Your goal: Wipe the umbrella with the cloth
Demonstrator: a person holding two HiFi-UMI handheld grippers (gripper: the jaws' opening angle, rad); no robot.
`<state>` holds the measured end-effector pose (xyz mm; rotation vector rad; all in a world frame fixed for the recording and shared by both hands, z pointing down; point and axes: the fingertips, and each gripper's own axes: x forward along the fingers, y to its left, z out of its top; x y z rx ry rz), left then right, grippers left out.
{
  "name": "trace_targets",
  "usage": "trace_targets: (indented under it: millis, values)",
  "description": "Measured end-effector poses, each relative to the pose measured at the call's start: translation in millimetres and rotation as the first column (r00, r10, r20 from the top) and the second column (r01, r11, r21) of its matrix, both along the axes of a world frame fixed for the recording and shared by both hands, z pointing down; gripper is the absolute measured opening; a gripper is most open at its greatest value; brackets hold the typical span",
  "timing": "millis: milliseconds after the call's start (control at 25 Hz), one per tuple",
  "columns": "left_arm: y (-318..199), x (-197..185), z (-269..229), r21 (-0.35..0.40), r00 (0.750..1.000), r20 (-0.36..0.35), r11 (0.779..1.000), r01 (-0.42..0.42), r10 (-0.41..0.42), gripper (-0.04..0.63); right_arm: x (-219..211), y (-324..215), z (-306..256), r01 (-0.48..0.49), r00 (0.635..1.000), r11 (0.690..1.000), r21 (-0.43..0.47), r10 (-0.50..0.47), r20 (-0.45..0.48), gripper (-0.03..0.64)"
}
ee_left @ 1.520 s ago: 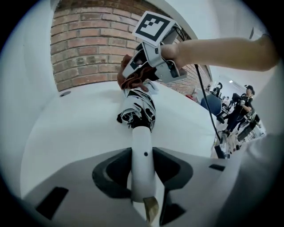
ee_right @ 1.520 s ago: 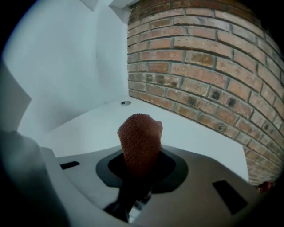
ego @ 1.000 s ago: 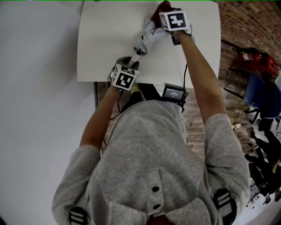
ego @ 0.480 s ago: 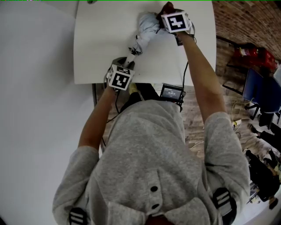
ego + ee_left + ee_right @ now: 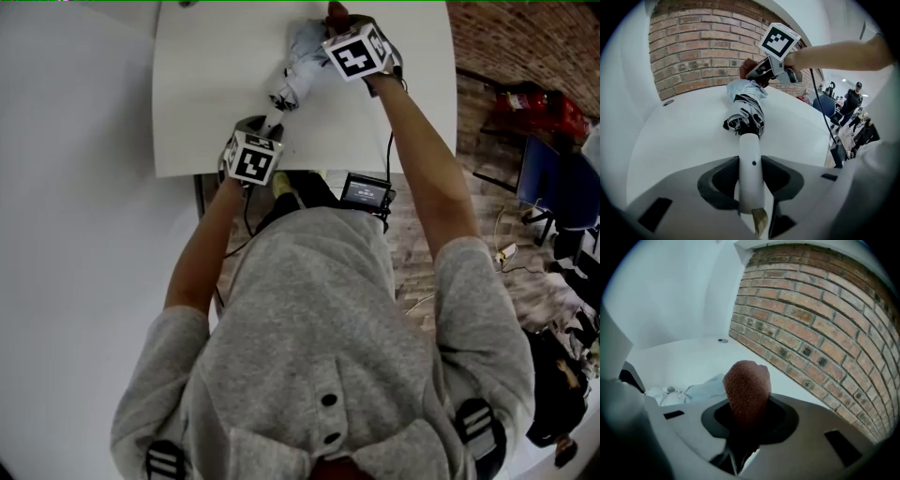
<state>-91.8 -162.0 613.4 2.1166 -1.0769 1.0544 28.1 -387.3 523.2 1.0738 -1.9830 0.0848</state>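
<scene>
White table (image 5: 206,94): folded umbrella (image 5: 298,58) lies at far middle, its handle (image 5: 750,150) pointing toward the near edge. Left gripper (image 5: 751,180) is clamped on the handle; right gripper (image 5: 747,420) pinches the reddish-brown cloth (image 5: 746,385) at the canopy's far end. Best practice, I judge: brace the handle steady, press cloth flat, stroke along the folds without snagging ribs.
</scene>
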Motion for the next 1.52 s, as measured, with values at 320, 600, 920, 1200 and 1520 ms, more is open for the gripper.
trace_targets:
  millis: [320, 600, 920, 1200, 1520]
  values:
    - [-6, 3, 1, 0.001, 1.0, 0.002, 1.0, -0.005, 0.005, 0.15, -19, 17, 4, 0.083, 0.996, 0.997, 0.01, -0.082, -0.04, 0.098]
    - [-10, 4, 5, 0.001, 1.0, 0.001, 1.0, -0.01, 0.01, 0.15, -28, 28, 10, 0.099, 0.995, 0.995, -0.004, -0.099, -0.034, 0.098]
    - [-12, 3, 11, -0.011, 1.0, 0.006, 1.0, -0.01, 0.01, 0.15, -34, 34, 14, 0.091, 0.996, 0.996, -0.002, -0.091, -0.022, 0.098]
    - [-13, 5, 13, -0.013, 1.0, -0.002, 1.0, -0.014, 0.014, 0.15, -37, 39, 17, 0.083, 0.997, 0.996, -0.017, -0.083, -0.002, 0.098]
    - [-14, 2, 10, -0.009, 1.0, 0.003, 1.0, -0.016, 0.016, 0.15, -55, 53, 10, 0.126, 0.991, 0.992, -0.026, -0.125, 0.047, 0.098]
